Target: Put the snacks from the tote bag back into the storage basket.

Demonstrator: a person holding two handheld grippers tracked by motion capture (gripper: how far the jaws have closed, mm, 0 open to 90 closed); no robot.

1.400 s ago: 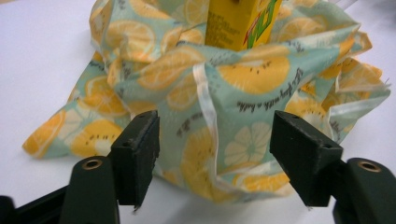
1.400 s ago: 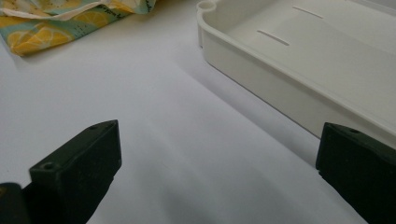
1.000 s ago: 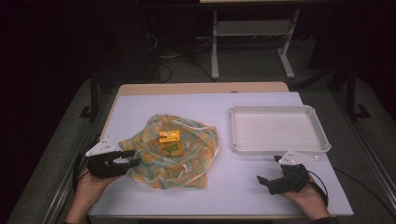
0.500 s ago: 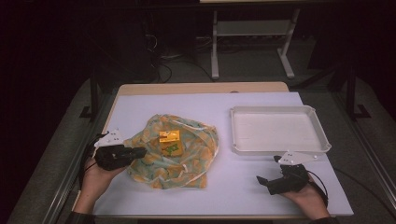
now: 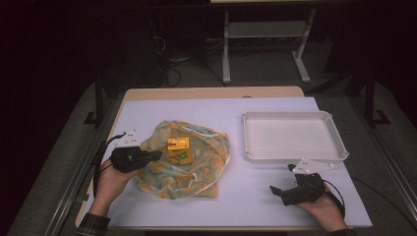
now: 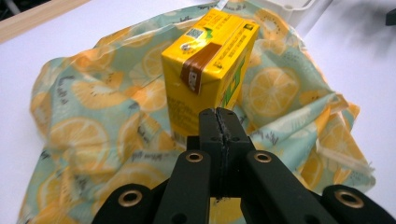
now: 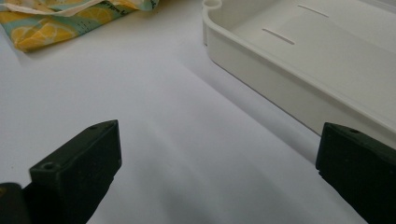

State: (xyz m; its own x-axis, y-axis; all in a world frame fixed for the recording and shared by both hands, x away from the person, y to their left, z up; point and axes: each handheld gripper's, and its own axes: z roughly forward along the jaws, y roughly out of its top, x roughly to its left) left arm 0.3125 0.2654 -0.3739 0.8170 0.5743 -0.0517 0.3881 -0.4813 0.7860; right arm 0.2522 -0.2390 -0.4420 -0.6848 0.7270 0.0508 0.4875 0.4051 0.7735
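A yellow juice carton [image 5: 178, 150] lies on a crumpled cloth bag with a lemon print [image 5: 196, 169] in the middle of the white table. My left gripper [image 5: 158, 154] is over the bag's left edge with its tips just short of the carton. In the left gripper view its jaws are pressed together [image 6: 218, 114] right in front of the carton [image 6: 210, 60], above the bag [image 6: 93, 135], with nothing visible between them. My right gripper [image 5: 274, 189] rests open near the front right of the table, its jaws wide apart [image 7: 219, 140] over bare table.
A shallow white tray [image 5: 295, 157] stands at the right, just behind the right gripper; its near wall [image 7: 261, 88] fills the upper right of the right gripper view. A corner of the bag [image 7: 46, 23] lies at that view's upper left. Dark floor and metal frames lie beyond the table.
My left gripper has rolled over in the hand and moved right over the bag's edge, up to the carton. The right gripper has stayed in place.
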